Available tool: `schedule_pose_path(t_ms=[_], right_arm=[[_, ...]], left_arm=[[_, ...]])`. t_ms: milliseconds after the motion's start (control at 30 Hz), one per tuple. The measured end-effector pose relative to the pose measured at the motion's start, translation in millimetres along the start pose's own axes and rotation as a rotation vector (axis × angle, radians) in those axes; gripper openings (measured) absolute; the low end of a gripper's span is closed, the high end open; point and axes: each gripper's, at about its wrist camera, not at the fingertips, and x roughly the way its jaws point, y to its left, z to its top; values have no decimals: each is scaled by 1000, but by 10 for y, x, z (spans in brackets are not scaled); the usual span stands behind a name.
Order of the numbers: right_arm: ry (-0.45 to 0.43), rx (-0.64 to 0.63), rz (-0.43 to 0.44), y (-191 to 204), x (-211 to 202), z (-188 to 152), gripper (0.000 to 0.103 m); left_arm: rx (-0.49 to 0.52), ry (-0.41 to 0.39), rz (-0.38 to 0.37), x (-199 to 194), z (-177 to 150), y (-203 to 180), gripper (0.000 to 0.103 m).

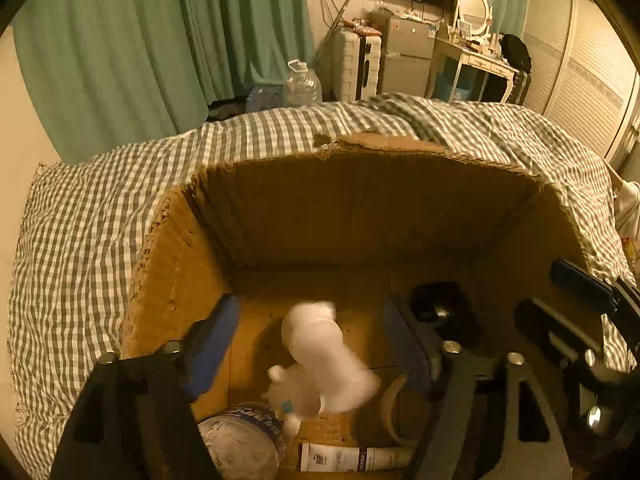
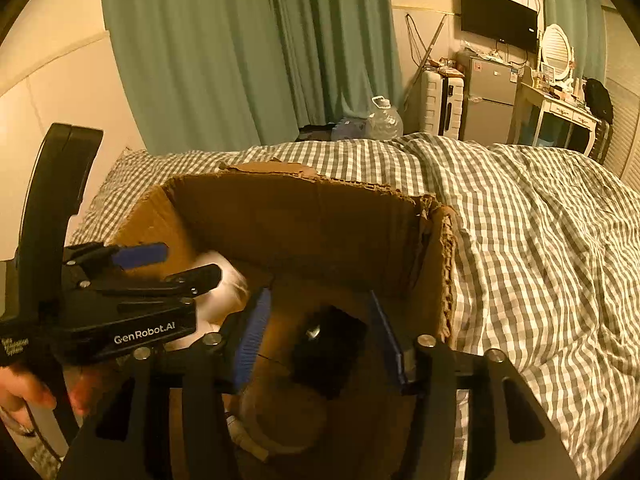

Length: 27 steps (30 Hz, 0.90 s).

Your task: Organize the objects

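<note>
Box (image 1: 372, 208): open cardboard, torn along the far rim, sitting on a checked bedcover (image 1: 80, 220); both claws reach down into it.
Left claw (image 1: 308, 344): jaws wide apart, nothing pressed between the pads; a white bottle (image 1: 324, 356) shows blurred in the gap, clear of both pads, so I judge it dropping or just let go.
Right claw (image 2: 320, 336): jaws partly apart, no pad on anything; a black item (image 2: 328, 344) lies on the box floor between them, too dark to name.
Task things: all inside the box, the white bottle near the middle, the rest piled at the near wall.
Risk, bottle: it may land on the pile below and bounce or roll, knocking the smaller white bottle (image 1: 288, 384) over.
Risk, claws: the two sit close side by side in the box; lifting either out carelessly could knock one against the other.
Risk, box: the torn walls look soft, and a claw catching the rim could tip or drag it on the loose bedding.
Risk, black item: a claw moved sideways could shove it.
Count, claws: two.
Count, boxes: one.
Count, white bottles: two, one blurred.
Count, labelled clear bottle (image 1: 244, 440): one.
Count, tube (image 1: 352, 458): one.
Count, tape roll (image 1: 394, 408): one, partly hidden.
Count, black items: one.
</note>
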Motion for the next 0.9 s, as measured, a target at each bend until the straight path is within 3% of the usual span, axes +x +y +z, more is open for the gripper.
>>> schedule_pose_path(t_ms=[100,233,367,667,767,900], right_arm=[[-8,7,-3,48,-123,-49,62],[-26,55,-33,15,-345,-56,75],[-32,82,-57,4,-682,27,86],[-130,98,-142,262,-1765,300,97],[-163,94,-161,401,-2120,302,103],[-226,65,-163,602,-2546,214,102]], left_arm=[[11,-58,63,-154,20,-3,84],[35,-202,126,-576,50,-15,93],[8,-291,122,-1063,164,49,103],[-26,-410,96,-2306,155,163,103],[-45,-450,76,-2705,75,219,103],[-33,-479,53,-3051,-101,276,103]])
